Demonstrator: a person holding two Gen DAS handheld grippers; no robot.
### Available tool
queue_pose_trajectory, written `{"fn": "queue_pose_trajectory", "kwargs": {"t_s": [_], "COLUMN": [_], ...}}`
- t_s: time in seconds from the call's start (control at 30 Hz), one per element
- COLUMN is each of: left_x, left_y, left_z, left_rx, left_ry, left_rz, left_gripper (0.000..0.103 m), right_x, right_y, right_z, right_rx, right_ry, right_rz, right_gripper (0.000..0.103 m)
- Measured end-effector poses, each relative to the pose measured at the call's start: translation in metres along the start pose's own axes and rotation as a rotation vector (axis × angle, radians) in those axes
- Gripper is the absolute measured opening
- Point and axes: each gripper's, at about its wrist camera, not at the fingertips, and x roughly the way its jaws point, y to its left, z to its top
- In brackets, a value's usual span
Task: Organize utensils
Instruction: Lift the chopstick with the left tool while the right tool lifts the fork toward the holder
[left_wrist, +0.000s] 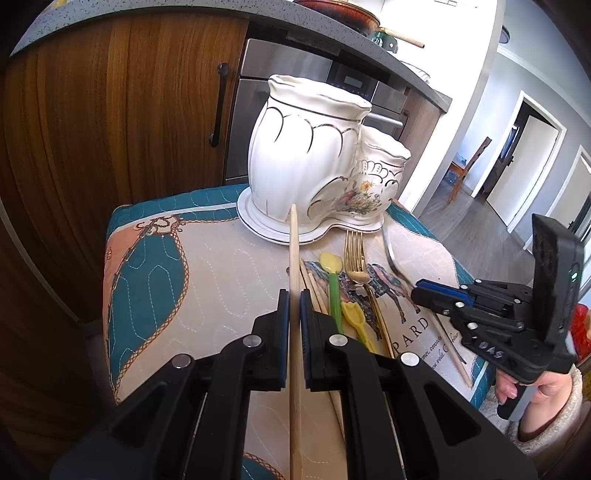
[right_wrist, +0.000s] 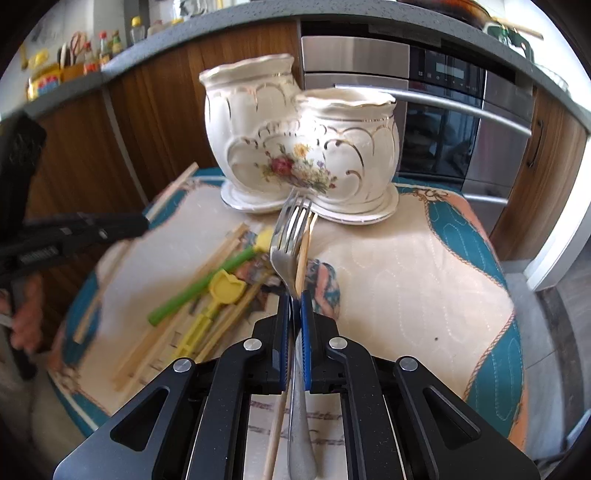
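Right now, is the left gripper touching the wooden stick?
Touching. The left wrist view shows the left gripper shut on the wooden stick, both blue pads pressed against its sides with no gap.

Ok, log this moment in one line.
left gripper: shut on wooden chopstick | right gripper: shut on silver fork | ceramic holder: nothing inserted yet

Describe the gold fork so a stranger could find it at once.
Start at the white double holder on the quilted cloth. Just in front of it lies the gold fork, tines toward the holder, beside a green-handled spoon. It is the only gold-coloured utensil there.
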Motion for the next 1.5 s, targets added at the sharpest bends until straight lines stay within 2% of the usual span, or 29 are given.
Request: {"fn": "queue_pose_trajectory", "kwargs": {"t_s": [0.2,0.33,0.5,0.77,1.03,1.27,1.43,1.5], "left_x": [-0.002,-0.004,-0.014,-0.05,-0.059,-0.052,-0.036,-0.026], "left_y": [-0.002,-0.002,-0.005,-0.015,-0.023,-0.024,-0.028,-0.026], "left_z": [-0.001,0.0,0.004,0.028,0.085,0.15,0.183,0.187], "left_rx": [0.002,-0.001,0.011,0.068,0.062,0.019,0.011,0.006], "left_ry": [0.002,-0.006,-0.047,-0.222,-0.338,-0.476,-0.573,-0.581], "left_rz": [-0.005,-0.006,-0.009,-0.024,-0.061,-0.051,0.014,0.03], "left_gripper": [0.006,0.006,0.006,0.006,0.006,0.006,0.006,0.006], "right_x": [0.004,-0.007,-0.029,-0.063,-0.066,-0.047,-0.03,-0.021], "right_y": [-0.038,-0.046,-0.039,-0.036,-0.04,-0.057,-0.075,-0.079], "right_z": [-0.002,0.0,0.008,0.027,0.089,0.131,0.153,0.157], "right_rx": [0.228,0.235,0.208,0.165,0.15,0.193,0.25,0.261], "right_ry": [0.035,-0.022,-0.149,-0.37,-0.5,-0.602,-0.65,-0.653], "right_rz": [0.194,0.117,0.086,0.006,-0.039,-0.009,0.014,0.015], "right_gripper": [0.006,0.006,0.006,0.006,0.006,0.006,0.006,0.006]}}
